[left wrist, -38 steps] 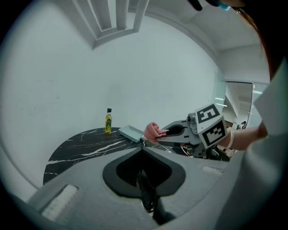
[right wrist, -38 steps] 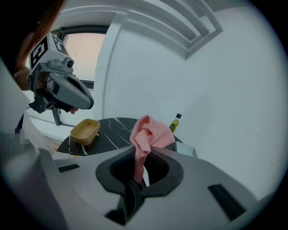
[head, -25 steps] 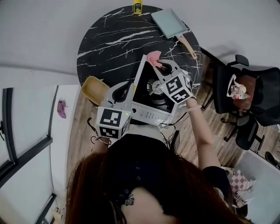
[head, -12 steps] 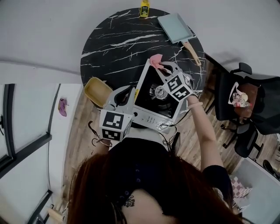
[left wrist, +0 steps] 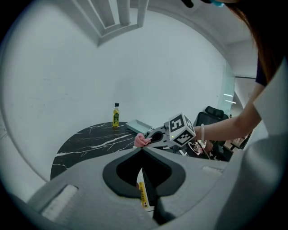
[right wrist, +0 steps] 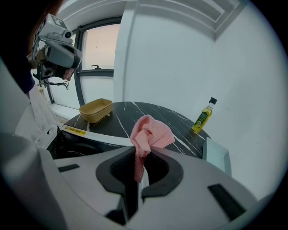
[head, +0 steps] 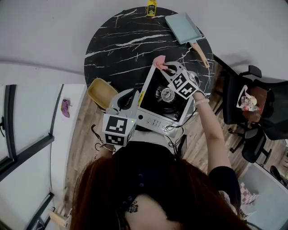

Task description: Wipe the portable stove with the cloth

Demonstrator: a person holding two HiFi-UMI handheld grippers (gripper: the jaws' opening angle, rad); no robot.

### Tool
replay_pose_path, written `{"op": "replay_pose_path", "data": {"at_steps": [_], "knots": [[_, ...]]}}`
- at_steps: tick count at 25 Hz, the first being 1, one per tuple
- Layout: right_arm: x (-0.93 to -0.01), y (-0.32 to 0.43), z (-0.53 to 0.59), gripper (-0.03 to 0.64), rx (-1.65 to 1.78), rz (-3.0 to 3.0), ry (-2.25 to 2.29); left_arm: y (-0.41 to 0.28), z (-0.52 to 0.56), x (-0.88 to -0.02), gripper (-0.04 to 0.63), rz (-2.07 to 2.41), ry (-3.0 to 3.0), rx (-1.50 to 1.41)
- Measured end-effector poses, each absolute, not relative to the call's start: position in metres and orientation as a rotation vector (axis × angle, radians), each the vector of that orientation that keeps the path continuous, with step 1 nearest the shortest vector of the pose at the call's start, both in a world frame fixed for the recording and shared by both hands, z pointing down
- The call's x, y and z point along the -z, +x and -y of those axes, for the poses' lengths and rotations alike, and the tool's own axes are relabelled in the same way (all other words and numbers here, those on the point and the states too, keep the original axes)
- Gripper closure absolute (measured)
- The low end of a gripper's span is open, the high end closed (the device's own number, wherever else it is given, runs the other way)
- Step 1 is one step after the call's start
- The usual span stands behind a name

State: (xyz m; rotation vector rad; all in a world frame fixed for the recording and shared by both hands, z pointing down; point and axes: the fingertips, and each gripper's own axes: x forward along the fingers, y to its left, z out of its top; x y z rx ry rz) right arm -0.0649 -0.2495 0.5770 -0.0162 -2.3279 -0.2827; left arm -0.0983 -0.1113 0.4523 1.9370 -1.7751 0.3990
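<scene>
1. The right gripper (right wrist: 143,150) has its jaws closed on the pink cloth (right wrist: 150,130). One strip of the cloth hangs down between the jaws, and the bunched remainder stands above and ahead of the tips.
2. In the head view the right gripper (head: 167,68) reaches across the portable stove (head: 153,96). The cloth (head: 158,60) sits at the stove's far corner, at the gripper's tips.
3. From this view, contact between cloth and stove cannot be confirmed.
4. The left gripper (left wrist: 142,149) has its jaws together with nothing between them. In the head view the left gripper (head: 133,93) sits at the stove's left edge, well apart from the cloth.
5. The stove stands at the near edge of the round black marble table (head: 121,45).
6. A beige tray (head: 100,92) lies at the table's left edge, just beside the left gripper.
7. A yellow bottle (head: 151,8) and a grey pan (head: 182,27) stand at the table's far side.
</scene>
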Motion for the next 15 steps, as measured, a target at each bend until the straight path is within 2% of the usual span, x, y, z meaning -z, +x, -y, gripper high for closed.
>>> {"op": "replay_pose_path", "data": {"at_steps": [15], "knots": [[-0.601, -0.068, 0.262, 0.577, 0.209, 2.295, -0.066, -0.094, 0.110, -0.460, 0.583, 1.746, 1.926, -0.418]]}}
